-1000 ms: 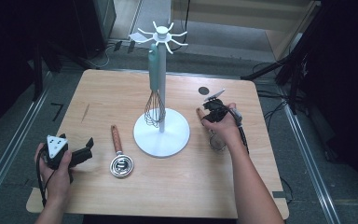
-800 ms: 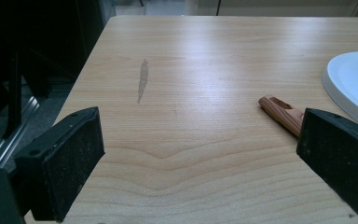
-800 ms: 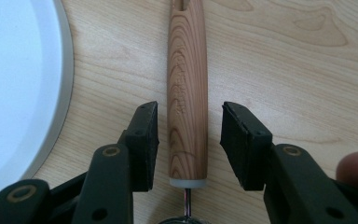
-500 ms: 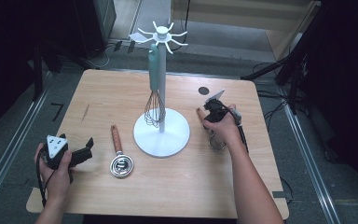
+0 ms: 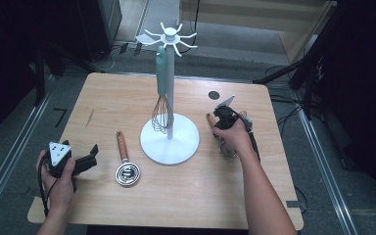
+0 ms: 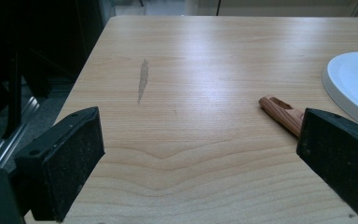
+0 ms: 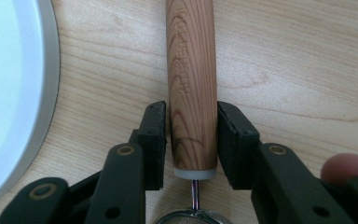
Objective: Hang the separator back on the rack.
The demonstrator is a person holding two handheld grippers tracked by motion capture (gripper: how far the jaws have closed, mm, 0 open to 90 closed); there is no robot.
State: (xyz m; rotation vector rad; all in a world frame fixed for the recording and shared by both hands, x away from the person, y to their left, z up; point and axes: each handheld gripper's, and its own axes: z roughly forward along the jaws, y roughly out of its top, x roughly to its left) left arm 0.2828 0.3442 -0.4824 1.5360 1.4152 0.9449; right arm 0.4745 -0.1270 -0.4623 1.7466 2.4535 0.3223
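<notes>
A: Stand [image 5: 170,142], white, round-based, sits mid-counter [image 5: 127,205], just left of your right gripper [image 5: 223,128] in the high view; its base edge [image 7: 14,93] runs close beside the jaws.

B: And what's on it?

A: A wire whisk [image 5: 162,110] with a pale green handle hangs from one hook at the top. A second wood-handled strainer [image 5: 126,164] lies flat in front of your left gripper [image 5: 85,161], near the base.

B: What does the right one have?

A: Your jaws have just been closing, and the pads now flank the smooth, round, grained wooden handle [image 7: 191,93] of a strainer lying on the counter; the far pad touches, the near one is almost there. A metal stem runs to a mesh bowl below.

B: The left?

A: Spread wide over bare counter, nothing between.
</notes>
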